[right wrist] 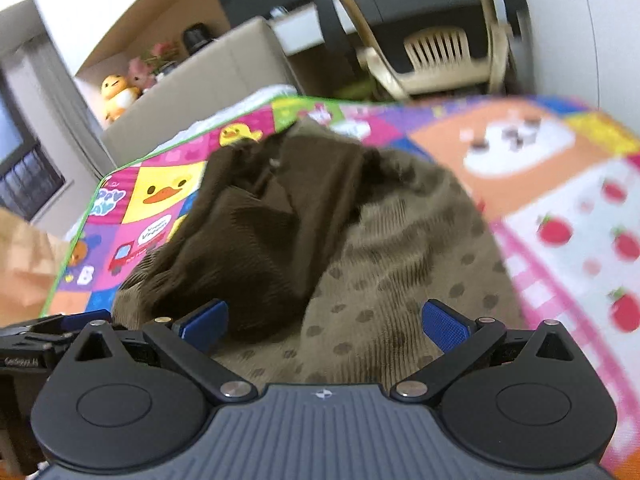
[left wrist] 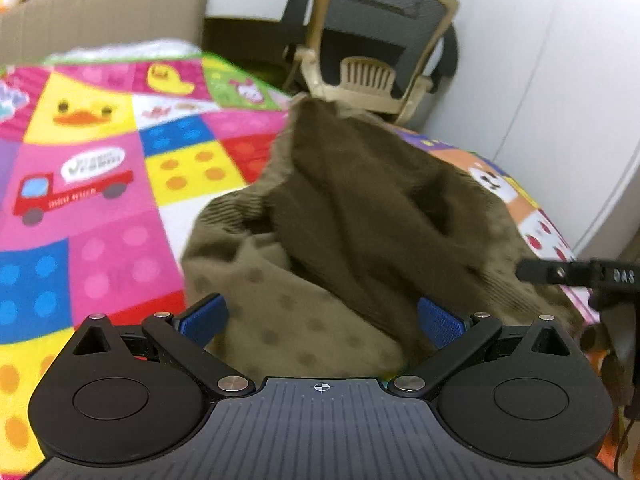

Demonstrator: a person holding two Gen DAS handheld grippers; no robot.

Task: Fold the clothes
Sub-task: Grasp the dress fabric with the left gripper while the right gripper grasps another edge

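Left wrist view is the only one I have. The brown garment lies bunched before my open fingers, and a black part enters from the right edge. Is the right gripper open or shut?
Observer: Open. The right gripper has its blue pads spread wide, with nothing pinched between them. It points at the lighter, dotted side of the garment.
Operator: Is the mat bare on that side?
Observer: Yes. To the right of the garment the mat shows a strawberry print with nothing lying on it.
Operator: And what is beyond the left edge of the mat?
Observer: A pale brown blurred shape sits beside the green border. I cannot tell what it is.
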